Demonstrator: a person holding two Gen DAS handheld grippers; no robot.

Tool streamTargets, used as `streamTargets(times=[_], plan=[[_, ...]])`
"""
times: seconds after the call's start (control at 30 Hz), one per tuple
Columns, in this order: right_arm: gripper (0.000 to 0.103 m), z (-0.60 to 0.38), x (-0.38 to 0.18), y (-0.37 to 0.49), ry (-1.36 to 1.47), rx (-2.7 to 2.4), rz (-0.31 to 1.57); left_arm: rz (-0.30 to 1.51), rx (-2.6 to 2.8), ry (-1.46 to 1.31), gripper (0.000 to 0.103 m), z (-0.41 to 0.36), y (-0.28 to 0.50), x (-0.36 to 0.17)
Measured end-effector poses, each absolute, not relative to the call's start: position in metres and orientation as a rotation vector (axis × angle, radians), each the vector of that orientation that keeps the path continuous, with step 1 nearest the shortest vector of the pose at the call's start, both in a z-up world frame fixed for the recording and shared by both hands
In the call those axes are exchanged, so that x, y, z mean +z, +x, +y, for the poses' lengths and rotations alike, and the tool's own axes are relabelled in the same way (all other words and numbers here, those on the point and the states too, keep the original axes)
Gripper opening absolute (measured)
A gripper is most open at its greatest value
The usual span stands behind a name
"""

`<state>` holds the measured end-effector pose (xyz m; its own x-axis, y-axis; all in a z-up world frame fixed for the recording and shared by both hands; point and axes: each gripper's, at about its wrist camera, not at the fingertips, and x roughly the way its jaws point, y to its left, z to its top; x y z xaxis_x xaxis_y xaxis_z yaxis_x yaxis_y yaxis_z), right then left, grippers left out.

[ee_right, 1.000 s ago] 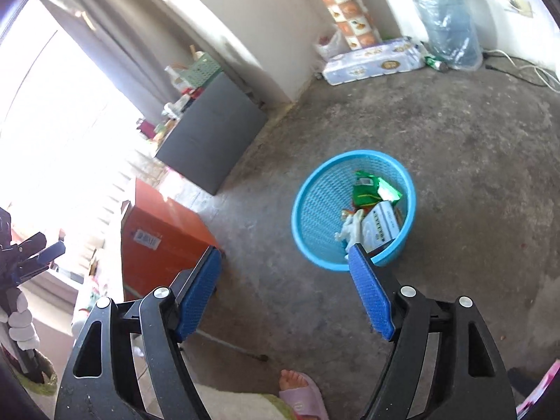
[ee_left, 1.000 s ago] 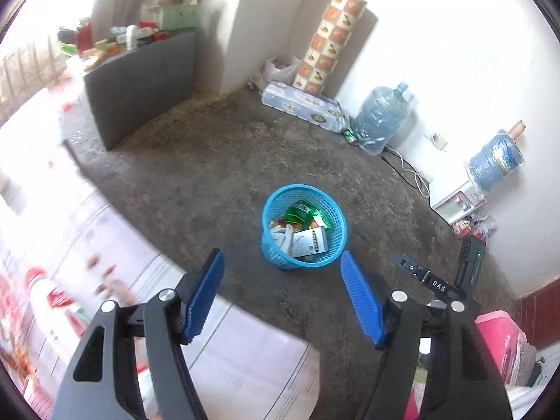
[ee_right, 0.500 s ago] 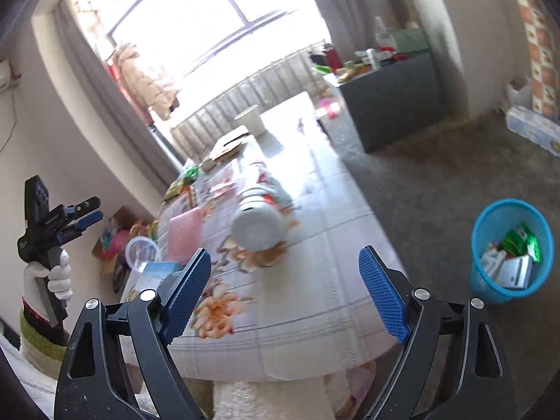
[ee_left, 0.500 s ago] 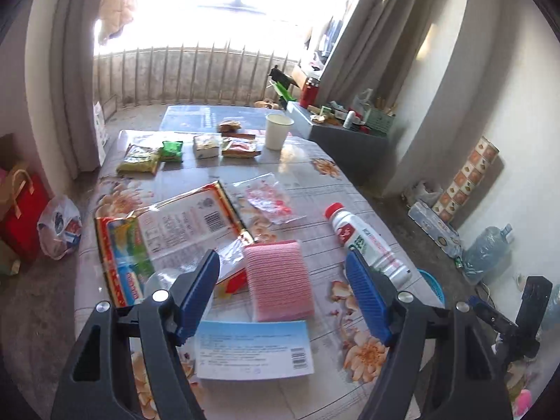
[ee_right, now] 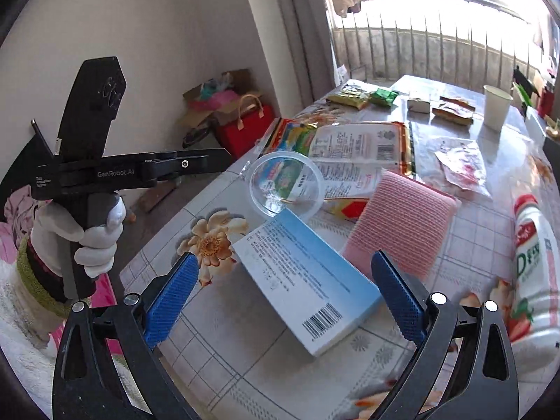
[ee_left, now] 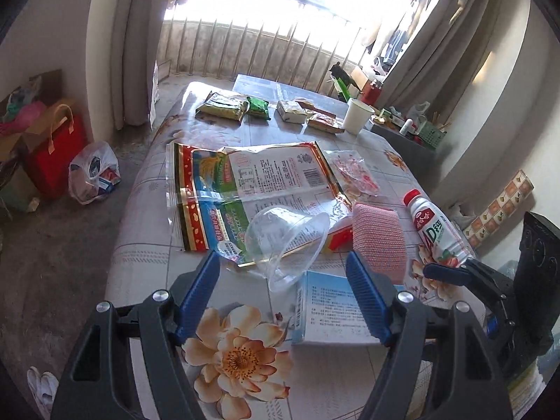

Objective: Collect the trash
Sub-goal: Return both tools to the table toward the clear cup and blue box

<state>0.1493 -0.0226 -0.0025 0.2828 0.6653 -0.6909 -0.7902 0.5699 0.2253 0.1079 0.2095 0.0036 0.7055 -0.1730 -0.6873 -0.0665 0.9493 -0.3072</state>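
Trash lies on a flowered table (ee_left: 147, 245). My left gripper (ee_left: 281, 262) hangs open just short of a tipped clear plastic cup (ee_left: 287, 241), not touching it. A light-blue box (ee_left: 332, 308) lies beside the cup, then a pink sponge (ee_left: 378, 241) and a white drink bottle (ee_left: 437, 231). My right gripper (ee_right: 284, 262) hovers over the light-blue box (ee_right: 304, 280) with its jaws opening and its pads apart from the box. The clear cup (ee_right: 287, 183) rests on a large printed wrapper (ee_right: 350, 147). A white-gloved hand (ee_right: 94, 234) holds the left gripper at the table's left side.
A paper cup (ee_left: 357, 115) and several snack packets (ee_left: 224, 106) sit at the table's far end, with a small clear wrapper (ee_left: 353, 171) nearer. On the floor to the left are a red bag (ee_left: 52, 154) and a plastic bag (ee_left: 92, 175). A grey cabinet (ee_left: 413, 140) stands at the right.
Both views swung from the blue bin on the floor up to the table. The left gripper came closer to the clear cup. The right jaws spread wider.
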Motion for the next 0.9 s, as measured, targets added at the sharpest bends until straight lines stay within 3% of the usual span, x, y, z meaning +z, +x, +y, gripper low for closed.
streamTargets(times=[0.2,0.5,0.63,0.73,0.9], plan=[[0.095,0.027,-0.036,0.172,-0.288,0.995,0.935,0.793,-0.082,-0.408,0.064,0.223,0.109,-0.009],[0.095,0.015,-0.048,0.157,-0.311,0.946,1.016,0.815,-0.122,-0.425,0.060,0.219,0.114,-0.024],[0.078,0.012,-0.055,0.150,-0.343,0.861,1.039,0.809,-0.110,-0.379,0.056,0.208,0.123,-0.028],[0.075,0.009,-0.057,0.144,-0.356,0.815,1.029,0.795,-0.049,-0.271,0.050,0.196,0.131,-0.029],[0.074,0.000,-0.054,0.137,-0.332,0.770,1.031,0.809,0.013,-0.190,0.025,0.188,0.144,-0.038]])
